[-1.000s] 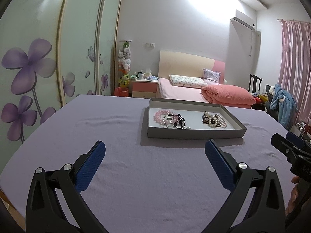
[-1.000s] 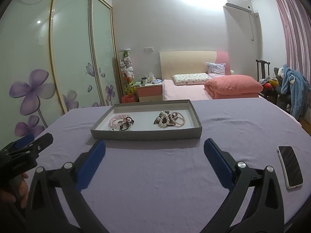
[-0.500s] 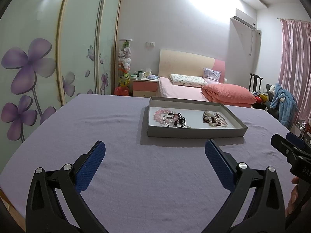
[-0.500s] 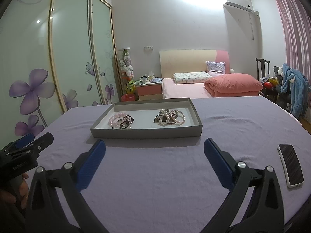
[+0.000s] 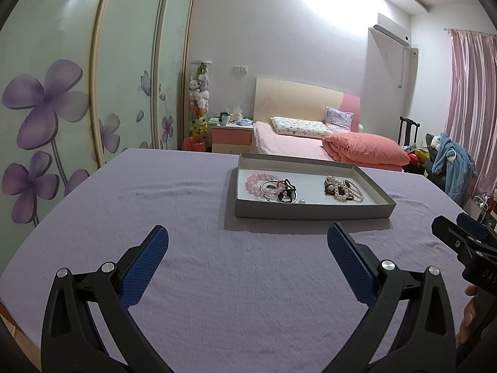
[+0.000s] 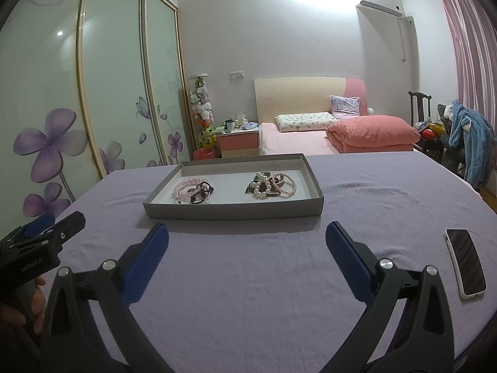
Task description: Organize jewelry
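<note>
A bedroom, with a table draped in a lilac cloth (image 5: 186,205) before me and a pink bed (image 6: 298,138) behind it. My left gripper (image 5: 248,248) and right gripper (image 6: 247,247) both hover low over the cloth with blue pads spread wide, holding nothing. Ahead sits a shallow grey tray (image 6: 230,213) holding a pink bead pile (image 6: 192,189) at its left end and a pearl pile (image 6: 271,185) at its right; a phone (image 6: 467,262) lies on the cloth, well apart to my right.
</note>
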Demonstrator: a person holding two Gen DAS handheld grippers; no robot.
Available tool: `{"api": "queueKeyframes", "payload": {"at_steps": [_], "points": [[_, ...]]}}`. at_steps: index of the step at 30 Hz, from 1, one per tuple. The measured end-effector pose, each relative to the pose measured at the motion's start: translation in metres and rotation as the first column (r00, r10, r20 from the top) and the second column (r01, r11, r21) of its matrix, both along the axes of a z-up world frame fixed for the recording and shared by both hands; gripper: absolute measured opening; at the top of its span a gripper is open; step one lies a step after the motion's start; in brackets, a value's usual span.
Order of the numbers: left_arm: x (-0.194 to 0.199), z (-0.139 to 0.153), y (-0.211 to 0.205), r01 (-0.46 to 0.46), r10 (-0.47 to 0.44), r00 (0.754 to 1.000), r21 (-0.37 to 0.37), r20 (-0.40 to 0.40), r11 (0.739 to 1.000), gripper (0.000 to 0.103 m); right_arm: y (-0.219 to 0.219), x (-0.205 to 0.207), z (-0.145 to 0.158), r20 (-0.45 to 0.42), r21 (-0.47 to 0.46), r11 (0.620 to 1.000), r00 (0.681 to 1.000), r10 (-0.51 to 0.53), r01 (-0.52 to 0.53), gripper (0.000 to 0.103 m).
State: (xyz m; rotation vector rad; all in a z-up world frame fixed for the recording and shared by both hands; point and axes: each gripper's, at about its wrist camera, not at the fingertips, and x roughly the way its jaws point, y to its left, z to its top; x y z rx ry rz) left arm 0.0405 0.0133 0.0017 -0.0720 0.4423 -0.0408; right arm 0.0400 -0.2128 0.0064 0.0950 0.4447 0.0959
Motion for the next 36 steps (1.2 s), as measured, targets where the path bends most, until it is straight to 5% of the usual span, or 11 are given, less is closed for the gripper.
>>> {"api": "queueKeyframes", "payload": {"at_steps": [36], "points": [[0.0005, 0.0024, -0.0003, 0.000, 0.000, 1.000, -0.001, -0.004, 1.000, 0.101, -0.0002, 0.0011, -0.0032, -0.009, 0.005, 1.000, 1.000, -0.004, 0.005, 0.099]]}}
